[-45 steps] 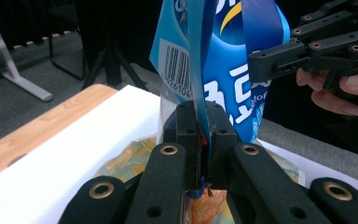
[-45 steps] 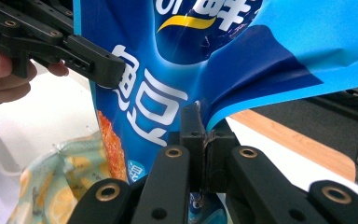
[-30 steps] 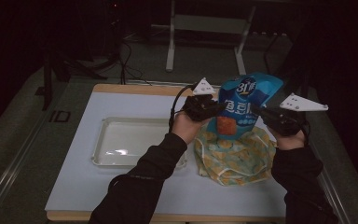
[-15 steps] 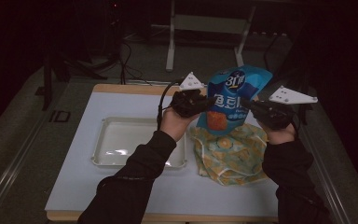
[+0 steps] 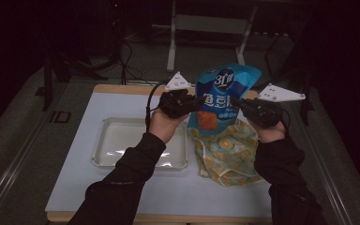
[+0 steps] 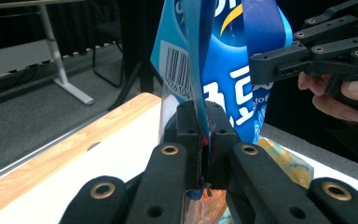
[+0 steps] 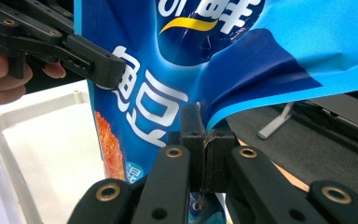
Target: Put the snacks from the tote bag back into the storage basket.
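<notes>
You've got the blue snack bag (image 5: pixel 221 101) hanging in the air above the patterned cloth (image 5: pixel 228 152), upright, held from both sides. Your left gripper (image 5: pixel 198 103) has its jaws pressed together on the bag's left edge; in the left gripper view the film is pinched right between the two black tips, barcode just above them. Your right gripper (image 5: pixel 238 104) is doing the same on the bag's other edge, jaws clamped tight on a fold of blue film. The white tray (image 5: pixel 104 140) sits just left of the cloth on the white table (image 5: pixel 75 187), bare inside.
</notes>
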